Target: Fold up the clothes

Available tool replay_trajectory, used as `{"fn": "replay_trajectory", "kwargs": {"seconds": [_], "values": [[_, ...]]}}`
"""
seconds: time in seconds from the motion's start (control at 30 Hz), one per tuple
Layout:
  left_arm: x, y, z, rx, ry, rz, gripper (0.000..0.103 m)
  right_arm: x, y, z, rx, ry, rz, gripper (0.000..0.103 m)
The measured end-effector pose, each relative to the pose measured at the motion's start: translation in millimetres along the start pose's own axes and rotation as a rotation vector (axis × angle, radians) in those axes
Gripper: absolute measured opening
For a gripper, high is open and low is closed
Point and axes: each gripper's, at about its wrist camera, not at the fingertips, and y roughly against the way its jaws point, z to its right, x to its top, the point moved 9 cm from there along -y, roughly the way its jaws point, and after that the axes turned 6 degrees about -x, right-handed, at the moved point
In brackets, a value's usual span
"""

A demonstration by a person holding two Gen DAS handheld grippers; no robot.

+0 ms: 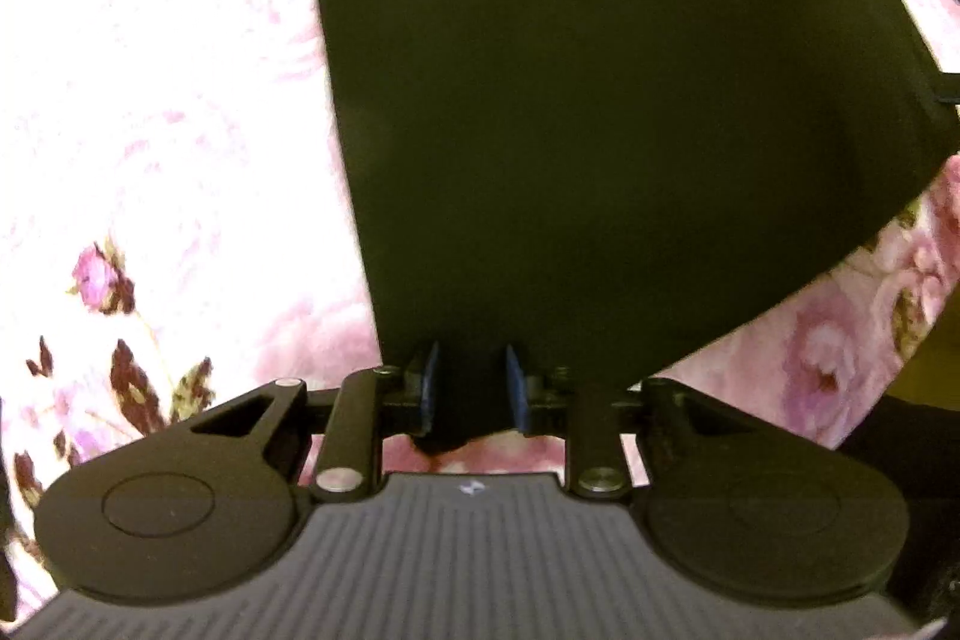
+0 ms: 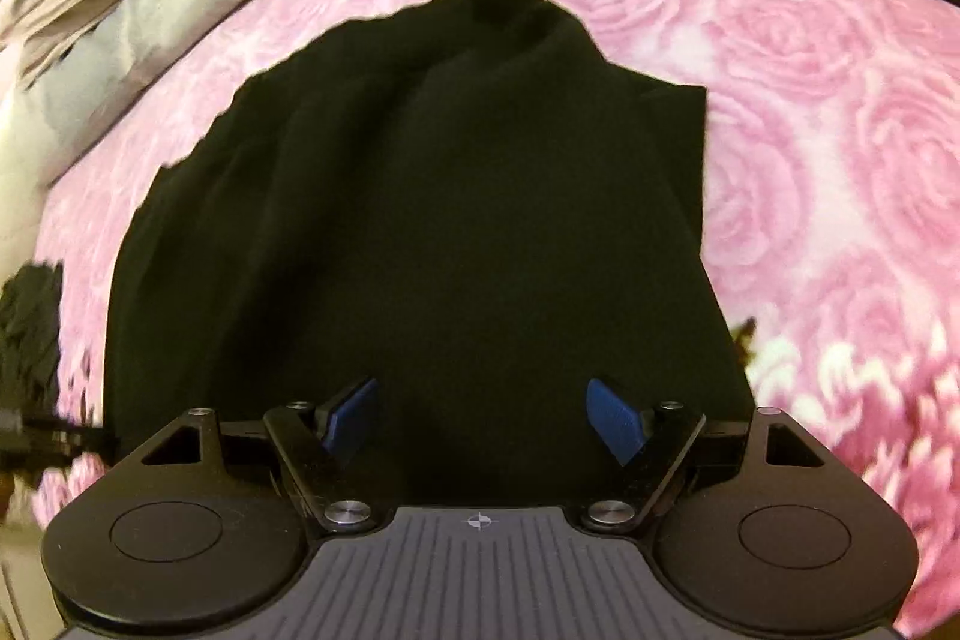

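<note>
Left gripper (image 1: 471, 388) clamping black garment (image 1: 600, 100) edge, right gripper (image 2: 486, 418) spread above it

Matt black cloth garment (image 2: 456, 220), plush blanket (image 2: 810, 160)

Both wrist cameras look forward along their fingers, close above the black garment (image 1: 600, 100) on the rose-patterned blanket (image 2: 810, 70); the two views share that garment and blanket.

left view glares overexposed on the pink blanket (image 1: 150, 70); soft blur throughout, fisheye bending edges, black garment (image 2: 432, 232) featureless
</note>
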Motion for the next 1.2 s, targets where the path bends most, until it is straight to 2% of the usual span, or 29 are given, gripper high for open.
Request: {"fn": "replay_trajectory", "kwargs": {"seconds": [0.07, 0.2, 0.27, 0.37, 0.53, 0.6, 0.63, 0.67, 0.7, 0.9, 1.2], "values": [[-4, 4, -3, -0.011, -0.042, 0.016, 0.025, -7, 14, -6, -0.025, -0.033, 0.032, 0.08], [-11, 17, -8, -0.074, -0.128, 0.041, 0.025, -29, 42, -52, -0.079, -0.076, 0.102, 0.08], [-14, 34, -12, -0.083, -0.199, 0.065, 0.025, -45, 51, -80, -0.096, -0.116, 0.119, 0.08], [-17, 66, -23, -0.086, -0.291, 0.114, 0.029, -67, 58, -124, -0.126, -0.129, 0.13, 0.08], [-16, 112, -39, -0.054, -0.408, 0.18, 0.041, -81, 62, -193, -0.138, -0.138, 0.142, 0.08], [-16, 124, -43, -0.038, -0.434, 0.193, 0.041, -84, 60, -217, -0.135, -0.114, 0.129, 0.08], [-17, 129, -45, -0.03, -0.445, 0.198, 0.041, -85, 58, -228, -0.132, -0.094, 0.119, 0.081], [-18, 130, -46, -0.023, -0.456, 0.2, 0.041, -86, 58, -238, -0.13, -0.071, 0.112, 0.093], [-19, 130, -46, -0.017, -0.466, 0.201, 0.041, -87, 57, -244, -0.13, -0.056, 0.113, 0.103], [-21, 131, -42, 0.002, -0.516, 0.204, 0.043, -87, 58, -268, -0.113, 0.004, 0.118, 0.103], [-19, 136, -36, 0.017, -0.571, 0.202, 0.045, -97, 64, -275, -0.101, -0.027, 0.118, 0.103]]}}
